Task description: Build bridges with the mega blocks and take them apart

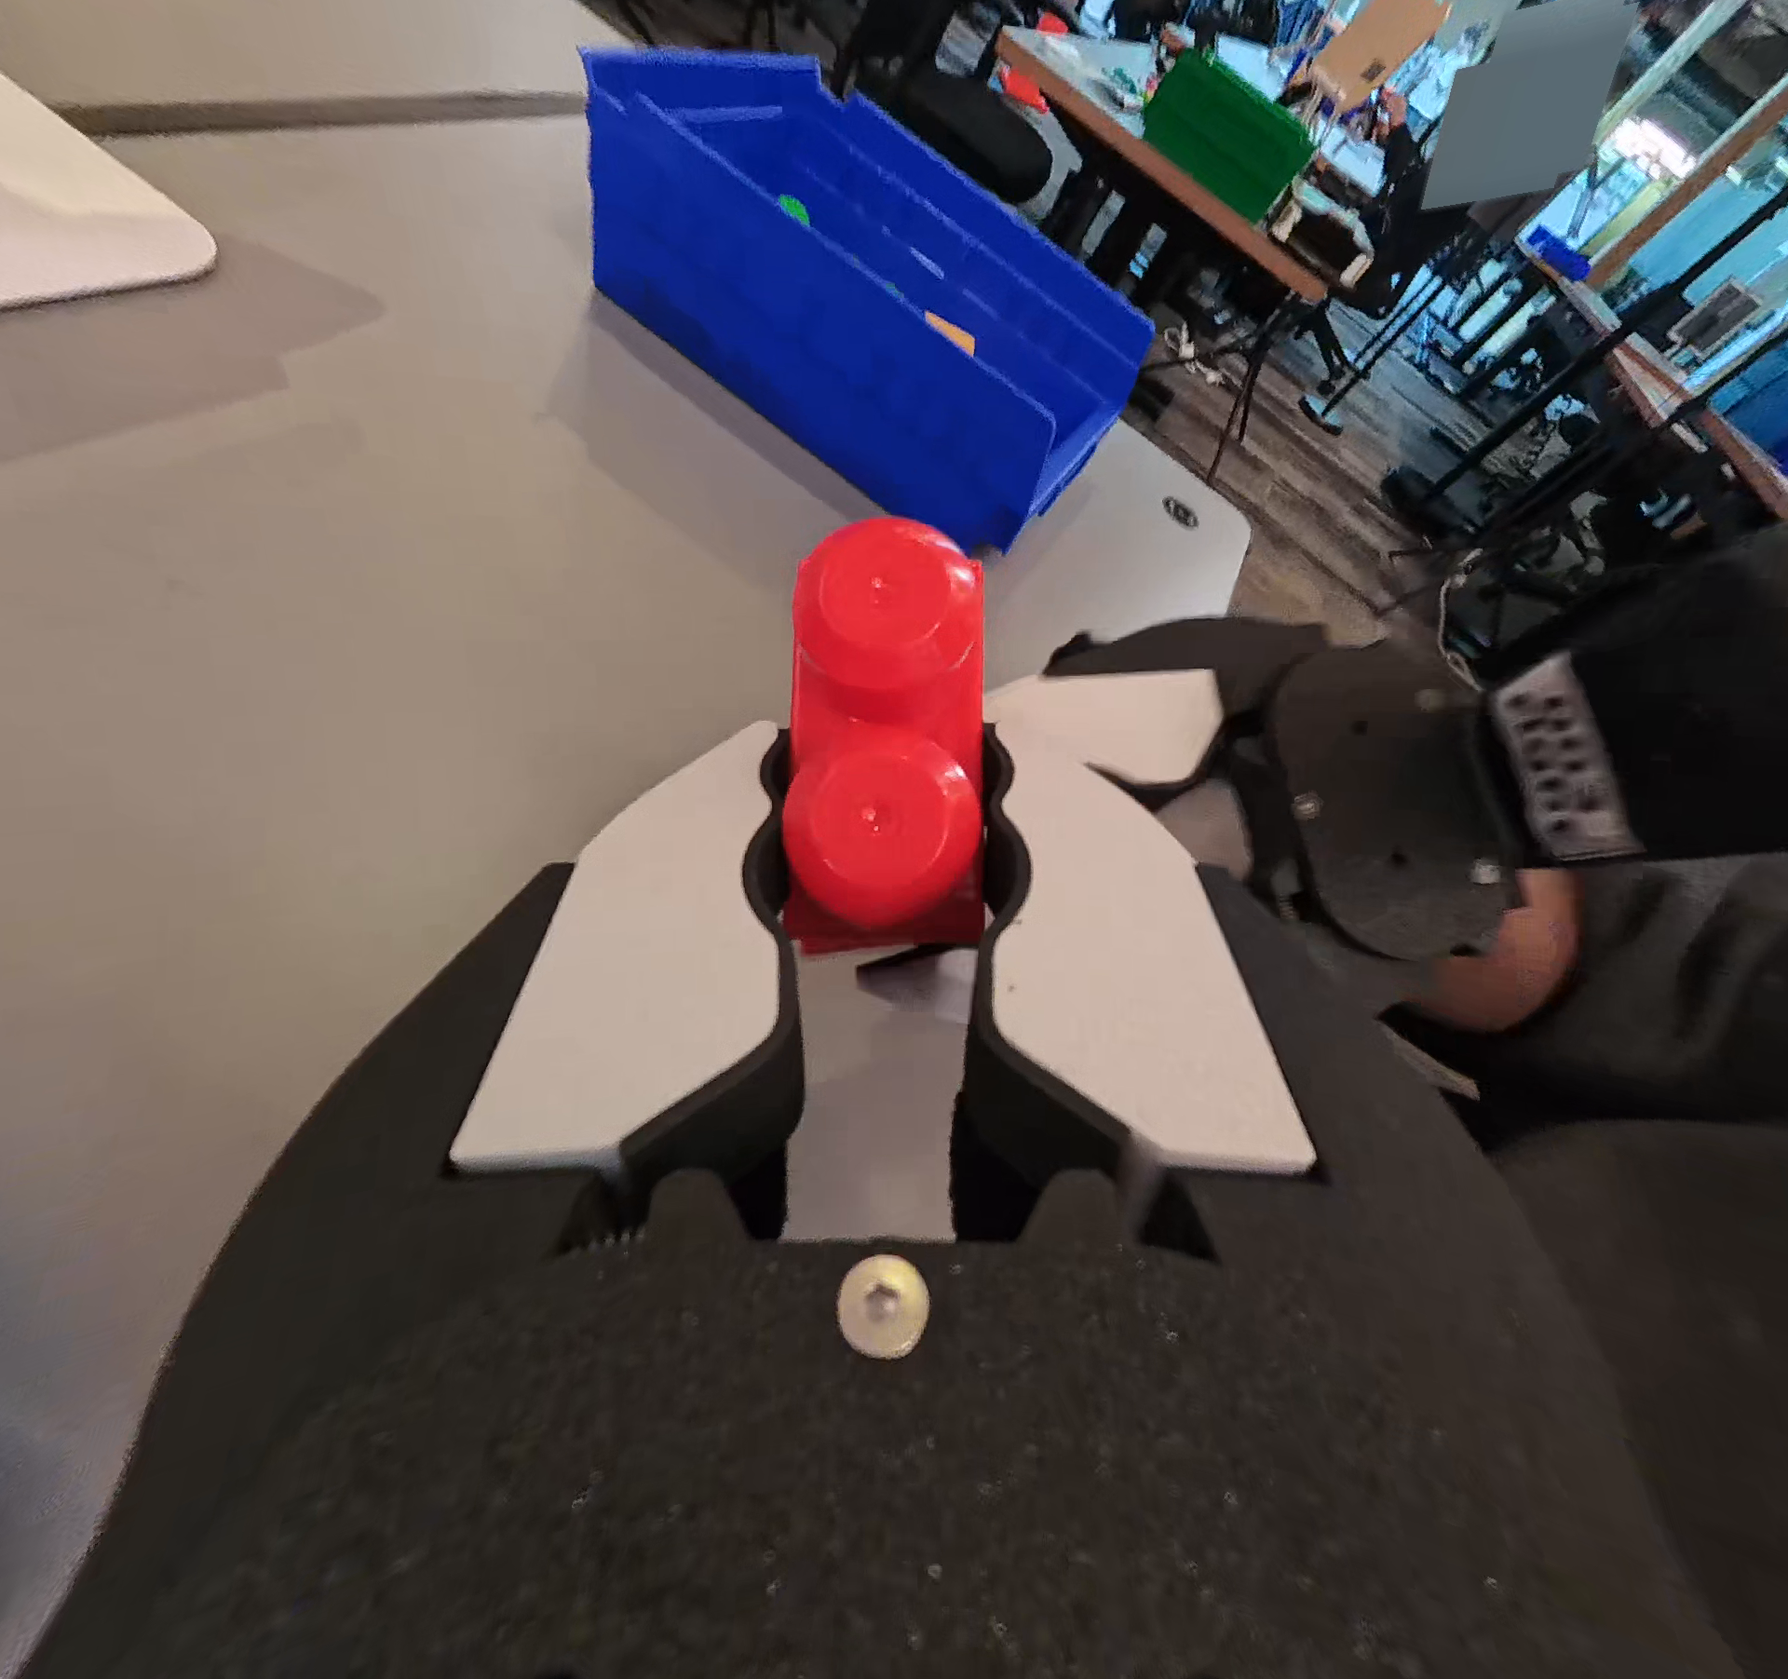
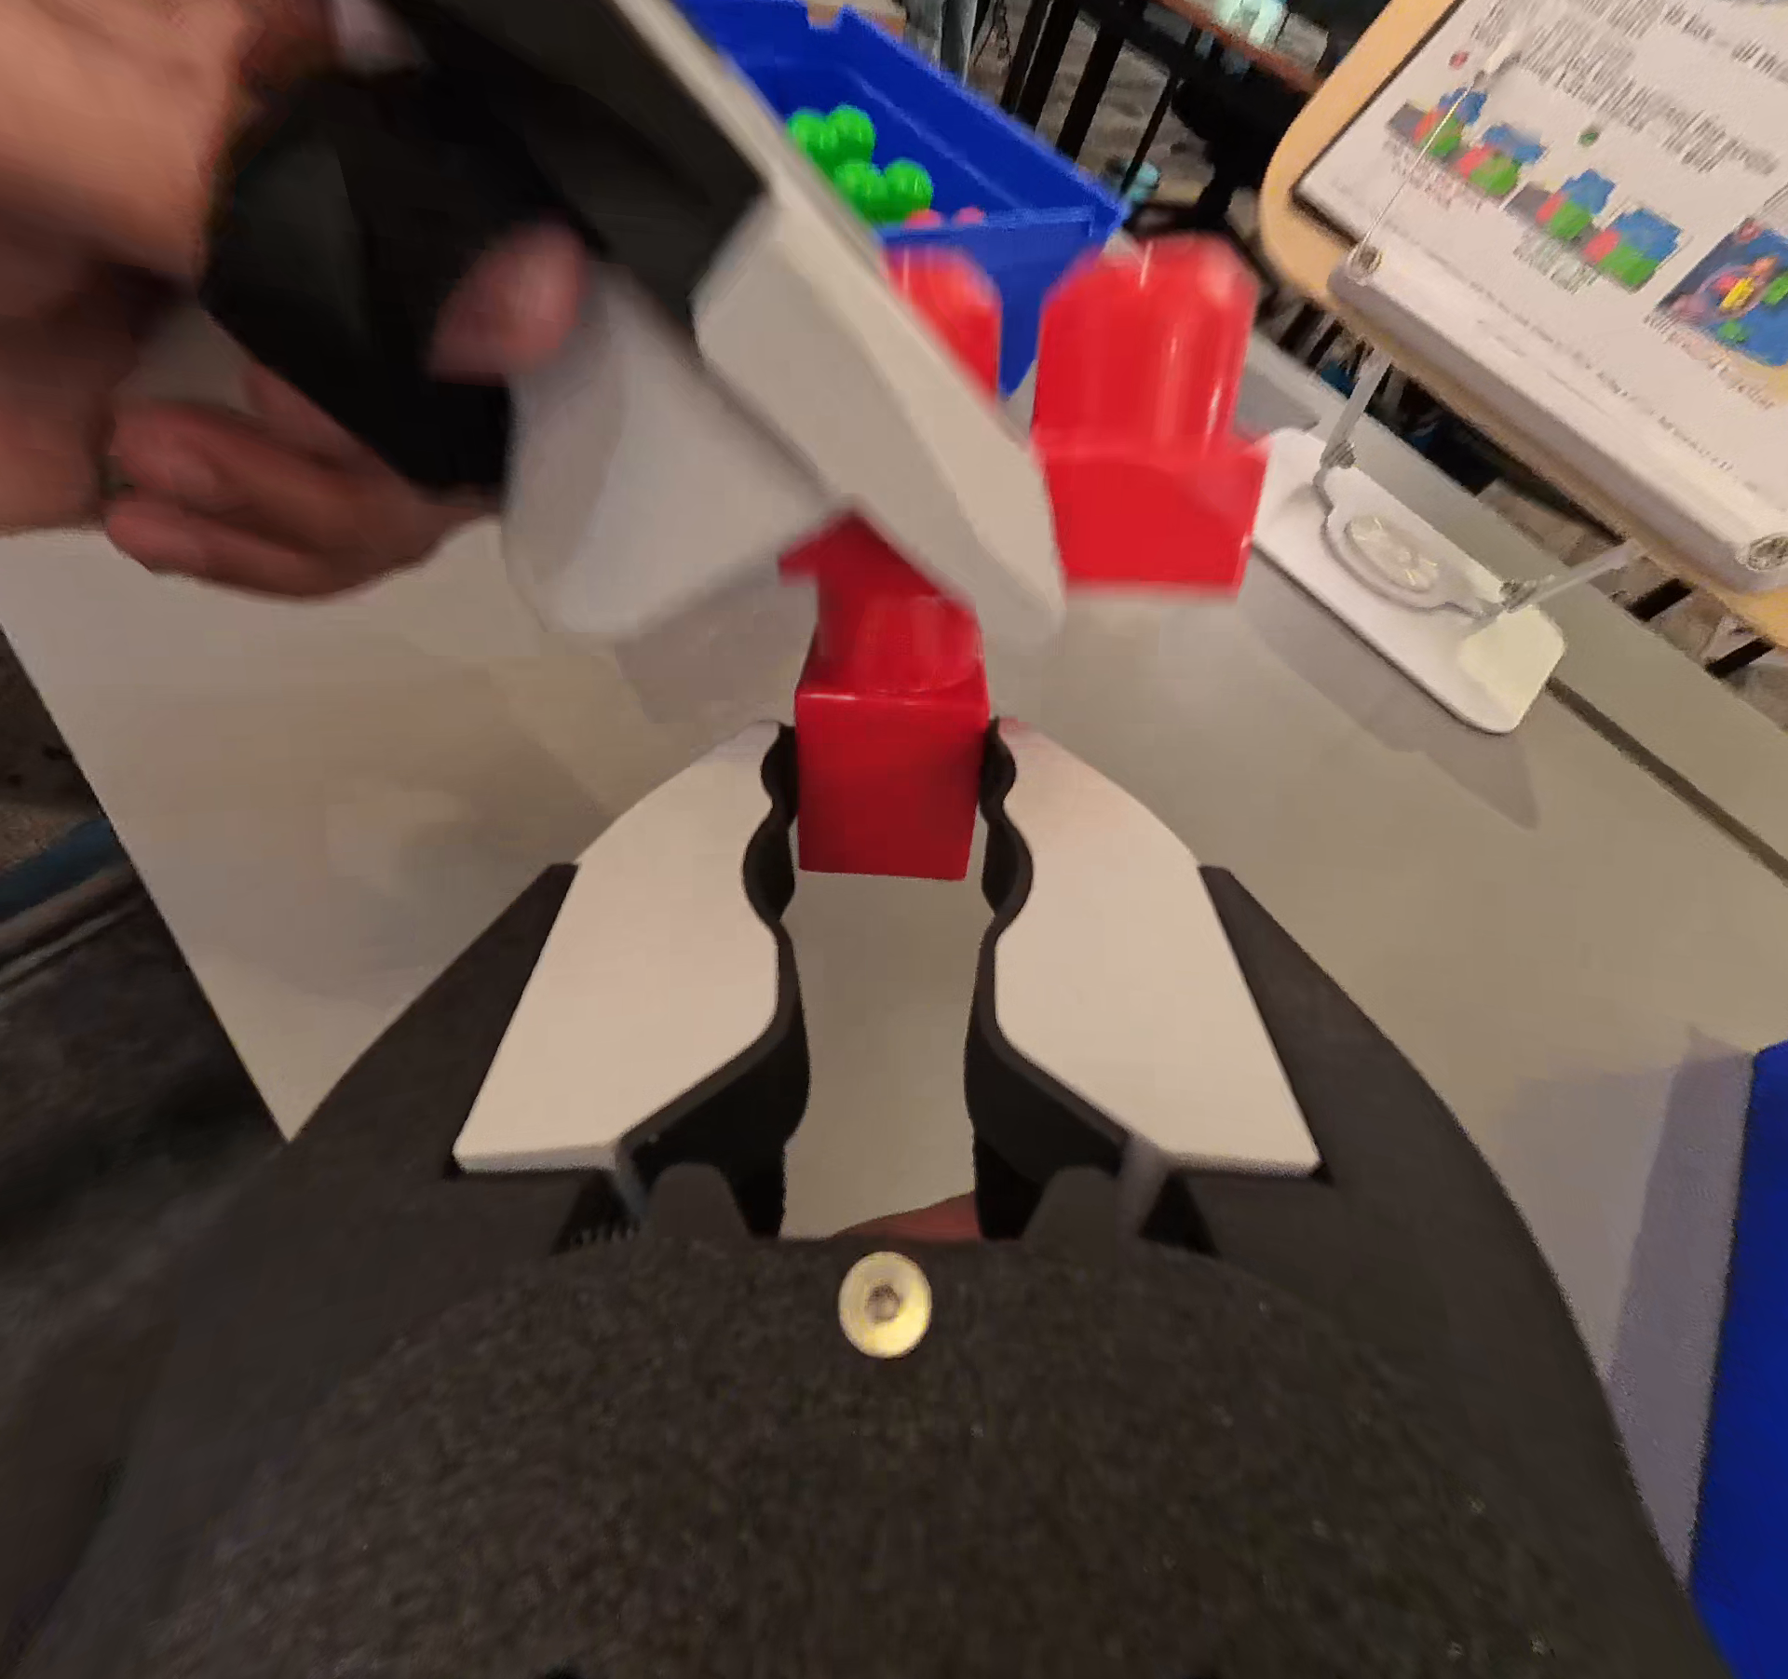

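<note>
My left gripper (image 1: 885, 820) clamps a two-stud red block (image 1: 885, 723), my right gripper (image 2: 885, 800) pinches a single red block (image 2: 885, 786) below it, both off the table (image 2: 1258, 907); no bridge stands, blue bin (image 1: 851, 307) holds more.

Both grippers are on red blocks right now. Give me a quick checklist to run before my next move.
1. Left gripper shut on the two-stud red block: ok.
2. Right gripper shut on the lower red block, its stud pointing up: ok.
3. Whether the two blocks are joined or apart: cannot tell. The left gripper's finger covers the seam and the view is blurred there.
4. Blue bin stands behind, apart from both grippers: ok.
5. Table beside the held blocks is bare: ok.
</note>
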Motion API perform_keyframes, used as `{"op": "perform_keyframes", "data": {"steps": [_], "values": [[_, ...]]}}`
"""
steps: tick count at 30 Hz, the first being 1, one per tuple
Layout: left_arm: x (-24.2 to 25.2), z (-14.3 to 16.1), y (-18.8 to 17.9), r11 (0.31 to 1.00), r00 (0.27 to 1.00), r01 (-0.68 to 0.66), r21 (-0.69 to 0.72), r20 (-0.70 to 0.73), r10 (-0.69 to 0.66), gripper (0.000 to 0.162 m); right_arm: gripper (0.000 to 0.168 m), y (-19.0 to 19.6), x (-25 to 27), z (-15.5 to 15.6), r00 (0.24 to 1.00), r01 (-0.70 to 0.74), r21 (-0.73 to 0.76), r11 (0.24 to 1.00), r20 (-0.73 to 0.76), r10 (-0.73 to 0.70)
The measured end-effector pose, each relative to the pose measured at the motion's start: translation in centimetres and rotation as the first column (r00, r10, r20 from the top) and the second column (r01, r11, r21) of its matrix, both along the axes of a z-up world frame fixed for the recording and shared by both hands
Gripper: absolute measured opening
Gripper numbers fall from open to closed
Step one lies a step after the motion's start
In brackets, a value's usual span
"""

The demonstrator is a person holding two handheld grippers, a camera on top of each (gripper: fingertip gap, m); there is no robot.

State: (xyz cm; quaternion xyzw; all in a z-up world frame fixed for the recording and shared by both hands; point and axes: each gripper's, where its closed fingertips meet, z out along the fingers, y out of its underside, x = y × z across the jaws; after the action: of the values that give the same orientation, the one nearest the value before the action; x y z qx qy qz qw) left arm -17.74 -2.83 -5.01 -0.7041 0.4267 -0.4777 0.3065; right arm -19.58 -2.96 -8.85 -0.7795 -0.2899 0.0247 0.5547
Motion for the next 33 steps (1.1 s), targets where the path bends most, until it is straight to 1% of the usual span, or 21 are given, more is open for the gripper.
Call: {"op": "perform_keyframes", "data": {"steps": [1, 3, 5, 7, 9, 11, 13, 15, 16, 18, 19, 20, 22, 24, 26, 27, 29, 32, 33], "values": [[-0.3, 0.7, 0.2, 1.0, 1.0, -0.002, -0.002, 0.023, 0.002, 0.036, 0.036, 0.0, 0.3, -1.2, 1.0, -0.006, -0.047, 0.999, 0.014, 0.007], [-1.5, 2.5, 0.4, 1.0, 0.999, 0.016, -0.017, 0.041, -0.015, 0.036, 0.036, 0.5, 1.8, -2.7, 0.997, 0.034, -0.036, 0.999, 0.064, -0.032], [-3.4, 3.7, 1.2, 0.999, 1.0, -0.011, 0.046, 0.007, 0.011, 0.036, 0.036, 0.8, 3.6, -3.9, 0.989, 0.068, -0.055, 0.996, 0.138, -0.06], [-4.9, 4.2, 1.4, 0.995, 0.999, -0.013, 0.096, -0.032, 0.016, 0.036, 0.036, 1.0, 4.6, -3.6, 0.993, 0.078, -0.065, 0.995, 0.09, -0.072], [-5.4, 4.7, 1.5, 0.993, 0.999, -0.027, 0.116, -0.031, 0.031, 0.036, 0.036, 1.0, 4.7, -2.9, 0.997, 0.067, -0.075, 0.995, 0.039, -0.064], [-5.6, 4.2, 1.9, 0.992, 0.997, -0.049, 0.12, -0.054, 0.056, 0.036, 0.036, 0.9, 4.8, -2.1, 0.997, 0.058, -0.052, 0.997, 0.048, -0.056], [-5.9, 3.0, 3.1, 0.983, 0.986, -0.112, 0.149, -0.107, 0.128, 0.036, 0.036, 0.9, 6.4, 0.0, 0.994, 0.087, 0.004, 0.996, 0.071, -0.087], [-6.4, 1.7, 4.2, 0.967, 0.965, -0.169, 0.192, -0.166, 0.201, 0.036, 0.036, 1.0, 10.6, 4.3, 0.98, 0.177, 0.091, 0.98, 0.077, -0.184], [-6.5, 1.3, 4.4, 0.961, 0.96, -0.177, 0.212, -0.179, 0.216, 0.036, 0.036, 1.0, 13.3, 6.9, 0.972, 0.226, 0.131, 0.965, 0.04, -0.233], [-6.2, 0.9, 3.9, 0.964, 0.967, -0.132, 0.232, -0.184, 0.177, 0.036, 0.036, 0.8, 19.8, 11.3, 0.94, 0.34, 0.147, 0.929, -0.064, -0.334], [-6.0, 0.7, 3.5, 0.966, 0.971, -0.1, 0.238, -0.187, 0.146, 0.036, 0.036, 1.0, 23.5, 12.5, 0.917, 0.399, 0.129, 0.908, -0.09, -0.39], [-5.8, 0.4, 3.3, 0.966, 0.973, -0.079, 0.244, -0.192, 0.128, 0.036, 0.036, 1.4, 27.2, 13.0, 0.888, 0.457, 0.094, 0.884, -0.105, -0.448], [-5.5, -0.1, 3.2, 0.97, 0.973, -0.051, 0.239, -0.208, 0.102, 0.036, 0.036, 3.1, 33.9, 11.9, 0.83, 0.547, -0.034, 0.837, -0.114, -0.547], [-4.8, -0.3, 3.1, 0.977, 0.977, -0.027, 0.211, -0.203, 0.071, 0.036, 0.036, 5.2, 38.9, 8.1, 0.798, 0.564, -0.256, 0.785, -0.076, -0.598], [-4.0, -0.3, 2.9, 0.984, 0.981, 0.005, 0.178, -0.191, 0.03, 0.036, 0.036, 6.7, 42.5, 3.9, 0.779, 0.556, -0.449, 0.7, -0.012, -0.627], [-3.7, -0.3, 2.7, 0.985, 0.981, 0.022, 0.169, -0.192, 0.011, 0.036, 0.036, 7.2, 43.9, 2.0, 0.771, 0.559, -0.519, 0.647, 0.037, -0.636], [-3.3, -0.6, 2.6, 0.984, 0.978, 0.046, 0.174, -0.208, -0.008, 0.036, 0.036, 8.0, 45.6, -0.8, 0.767, 0.564, -0.597, 0.571, 0.123, -0.629], [-3.0, -1.3, 2.7, 0.98, 0.969, 0.068, 0.188, -0.247, -0.019, 0.036, 0.036, 8.4, 46.3, -3.9, 0.778, 0.563, -0.69, 0.454, 0.256, -0.574], [-2.9, -1.7, 2.8, 0.981, 0.966, 0.07, 0.182, -0.258, -0.021, 0.036, 0.036, 8.5, 46.3, -4.6, 0.783, 0.563, -0.708, 0.427, 0.29, -0.551]]}}
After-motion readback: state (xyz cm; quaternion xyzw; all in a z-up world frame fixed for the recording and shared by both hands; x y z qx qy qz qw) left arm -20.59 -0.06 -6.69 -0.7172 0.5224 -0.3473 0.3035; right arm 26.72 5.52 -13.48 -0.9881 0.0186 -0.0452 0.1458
